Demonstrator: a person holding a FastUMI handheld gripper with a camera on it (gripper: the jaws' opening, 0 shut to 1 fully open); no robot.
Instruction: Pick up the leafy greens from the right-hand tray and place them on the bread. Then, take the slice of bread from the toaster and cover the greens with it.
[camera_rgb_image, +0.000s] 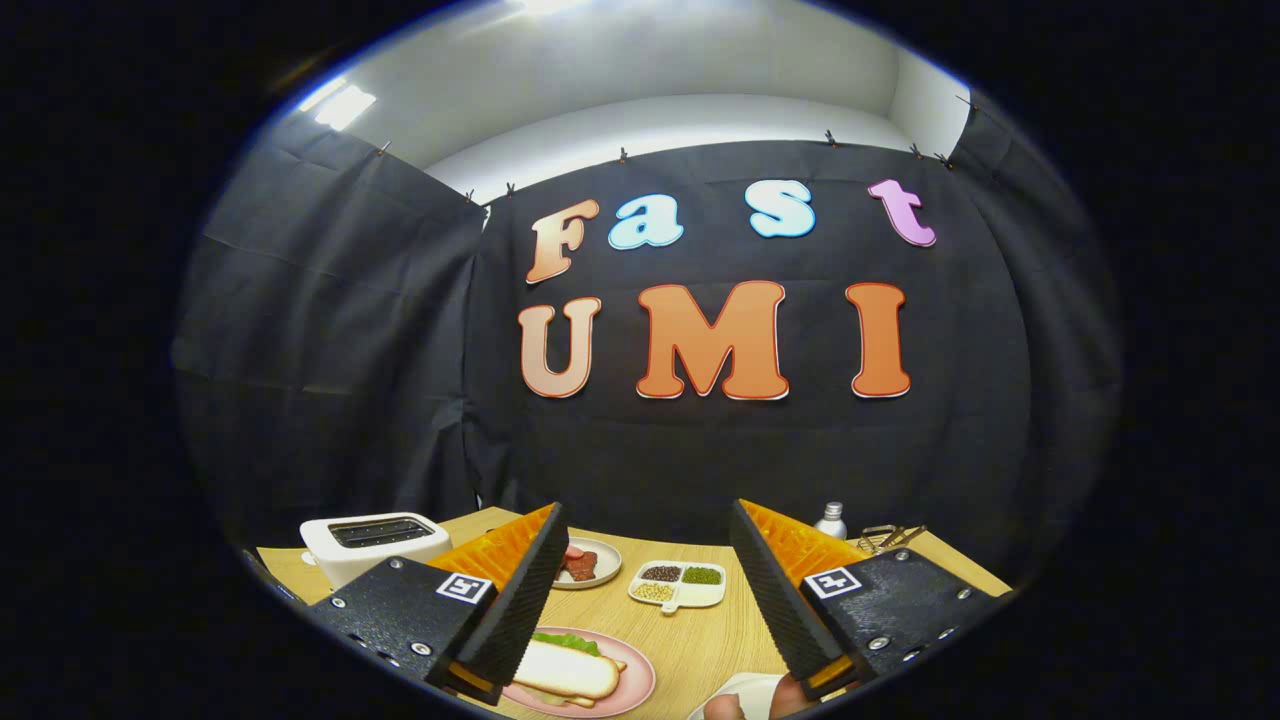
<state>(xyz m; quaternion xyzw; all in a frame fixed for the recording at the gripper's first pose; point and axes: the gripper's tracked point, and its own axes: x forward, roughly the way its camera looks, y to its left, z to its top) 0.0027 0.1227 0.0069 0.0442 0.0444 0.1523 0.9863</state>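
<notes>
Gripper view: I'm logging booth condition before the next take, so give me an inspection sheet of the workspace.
Surface: wooden table, bare between the dishes.
Job's things: pink plate holds greens covered by a bread slice; white toaster slots look empty.
Clutter: plate of meat; divided dish of beans; bottle; metal tongs.
Grippers: claw open, holding nothing, fingers above the table.
Cables: nothing seen.
Surroundings: black cloth wall; a hand by a white dish.

Tool (648, 590) fingers spread; bare table (700, 640) between; toaster (375, 545) flanks.
</notes>
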